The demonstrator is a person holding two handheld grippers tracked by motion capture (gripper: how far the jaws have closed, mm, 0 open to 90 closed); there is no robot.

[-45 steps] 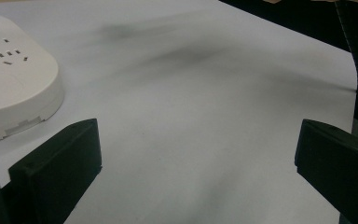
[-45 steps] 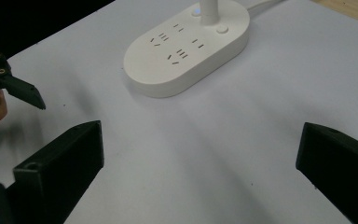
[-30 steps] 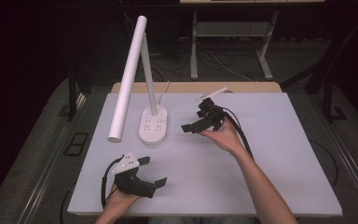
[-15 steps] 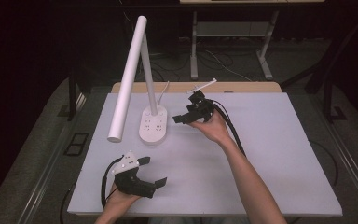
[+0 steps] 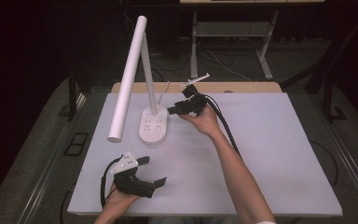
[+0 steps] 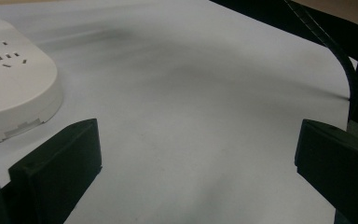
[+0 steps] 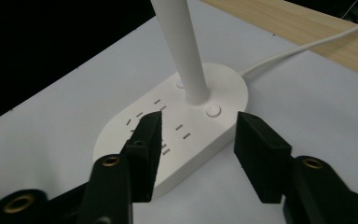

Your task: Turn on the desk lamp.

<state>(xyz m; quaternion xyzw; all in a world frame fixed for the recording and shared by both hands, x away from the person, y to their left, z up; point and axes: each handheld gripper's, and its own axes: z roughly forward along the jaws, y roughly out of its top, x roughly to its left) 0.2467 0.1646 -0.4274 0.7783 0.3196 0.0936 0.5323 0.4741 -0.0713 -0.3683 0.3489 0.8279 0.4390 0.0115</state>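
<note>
The jaws of our right gripper [image 7: 198, 135] stood parted with nothing clamped between them, and through their gap we saw the near rim of the white lamp base [image 7: 177, 126]. One jaw tip overlapped the socket slots [image 7: 161, 122] on the base's top; the other sat just beside the base's edge, below a small round button [image 7: 213, 111]. We could not tell whether either jaw touched the base. Beyond the jaws the lamp's white stem [image 7: 179, 44] rose out of the base, and a white cord [image 7: 307, 45] ran from the far end of the base across a wooden table edge [image 7: 307, 25].

The jaws of our left gripper [image 6: 198, 154] were spread wide and held nothing. Between them lay only the bare white tabletop [image 6: 191, 116]. The rounded end of the same base [image 6: 14, 93], with its socket slots, lay ahead of the left-hand jaw and to that side, apart from it. A black cable [image 6: 335, 60] curved past the other jaw.

From the high view, our right gripper [image 5: 176, 110] pointed at the lamp base [image 5: 153, 126] from just beside it, under the long tube-shaped lamp head [image 5: 128, 77]. Our left gripper [image 5: 154, 171] sat well apart from the lamp, at the near side of the table.
</note>
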